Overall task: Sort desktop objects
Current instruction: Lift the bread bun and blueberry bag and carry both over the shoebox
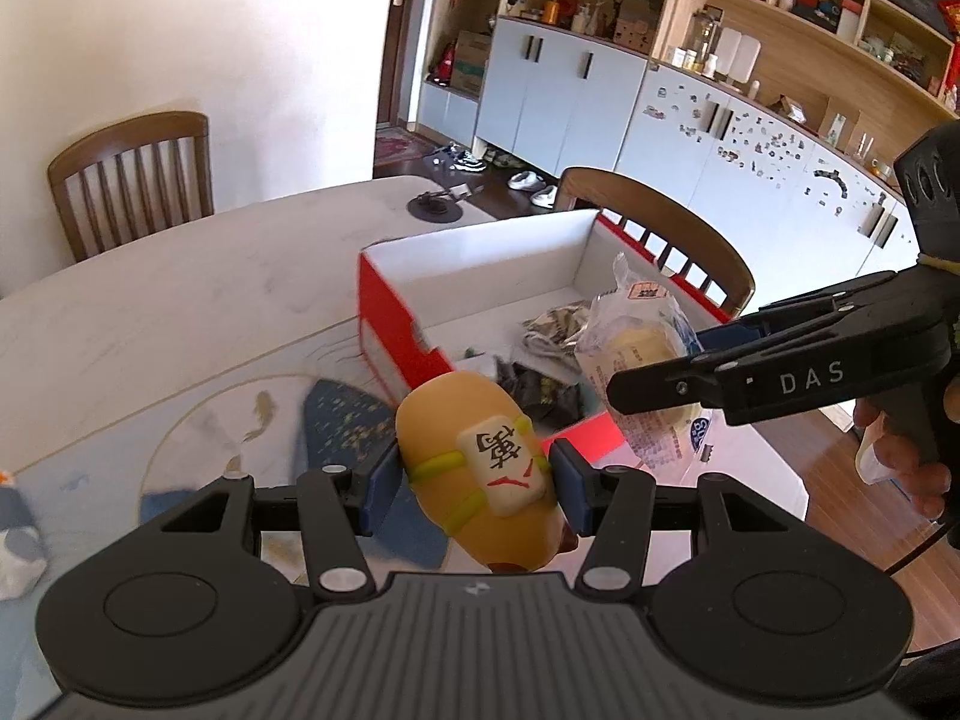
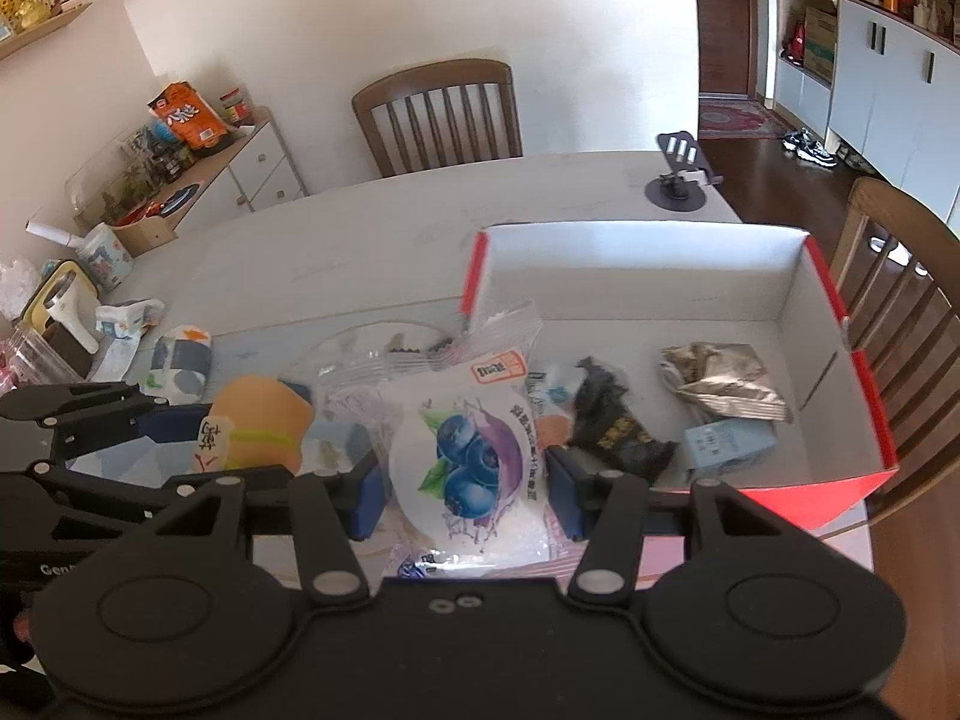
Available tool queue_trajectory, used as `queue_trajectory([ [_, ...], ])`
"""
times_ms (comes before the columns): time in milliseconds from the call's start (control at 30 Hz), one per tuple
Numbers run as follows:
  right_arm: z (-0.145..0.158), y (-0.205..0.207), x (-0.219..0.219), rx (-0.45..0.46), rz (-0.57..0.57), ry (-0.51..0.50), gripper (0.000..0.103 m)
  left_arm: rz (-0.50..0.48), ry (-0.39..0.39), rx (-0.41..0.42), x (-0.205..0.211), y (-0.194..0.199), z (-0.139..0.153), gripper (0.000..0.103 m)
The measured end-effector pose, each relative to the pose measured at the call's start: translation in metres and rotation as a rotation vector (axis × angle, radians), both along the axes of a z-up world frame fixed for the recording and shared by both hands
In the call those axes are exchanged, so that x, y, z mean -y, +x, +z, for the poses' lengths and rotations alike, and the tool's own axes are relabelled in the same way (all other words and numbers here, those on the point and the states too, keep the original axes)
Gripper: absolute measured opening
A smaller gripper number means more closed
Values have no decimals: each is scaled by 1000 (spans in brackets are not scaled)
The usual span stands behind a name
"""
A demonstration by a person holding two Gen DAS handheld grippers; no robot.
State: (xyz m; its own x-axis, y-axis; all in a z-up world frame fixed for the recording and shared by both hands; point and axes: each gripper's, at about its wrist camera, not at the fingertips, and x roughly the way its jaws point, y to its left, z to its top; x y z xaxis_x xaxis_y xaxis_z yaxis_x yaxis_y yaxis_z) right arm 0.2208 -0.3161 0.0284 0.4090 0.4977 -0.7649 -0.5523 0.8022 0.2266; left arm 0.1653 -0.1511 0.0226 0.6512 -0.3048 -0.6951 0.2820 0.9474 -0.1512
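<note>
A pale marble-look tabletop [image 2: 372, 222] fills a bright dining room, with brown slatted wooden chairs [image 2: 438, 114] behind it and white cabinets under open wooden shelves along the far wall. The landmark is an open box [image 2: 804, 312], red outside and white inside, sitting toward the tabletop's right edge with its near wall close to the rim. Inside the box lie a black snack packet [image 2: 612, 426], a crumpled silvery packet [image 2: 720, 384] and a small pale blue carton [image 2: 726, 444]. Just in front of the box's near left corner, the left claw [image 1: 474, 480] is clamped on an orange squishy toy [image 1: 480, 468], which carries a white mahjong-style tile printed with a black Chinese character and a red mark, bound on with yellow-green bands. Beside it, over the box's near wall, the right claw [image 2: 462, 480] is clamped on a clear-wrapped bun [image 2: 468, 468] whose label shows blueberries and Chinese text too small to read. The right claw's side reads "DAS". Beyond the box stands a dark phone stand [image 2: 678, 180], with open tabletop between. Left of the box, small wrapped items [image 2: 180, 360] crowd the tabletop's far edge.
</note>
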Motion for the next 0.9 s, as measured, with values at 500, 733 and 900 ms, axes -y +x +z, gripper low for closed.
queue_trajectory([
  [500,-2,49,44,12,-27,-22,53,-44,39,14,50,49,1,53],
  [733,-6,71,56,17,-38,-23,53,-53,57,13,64,72,-2,53],
  [900,-10,86,62,19,-47,-25,53,-64,68,14,71,92,-6,53],
])
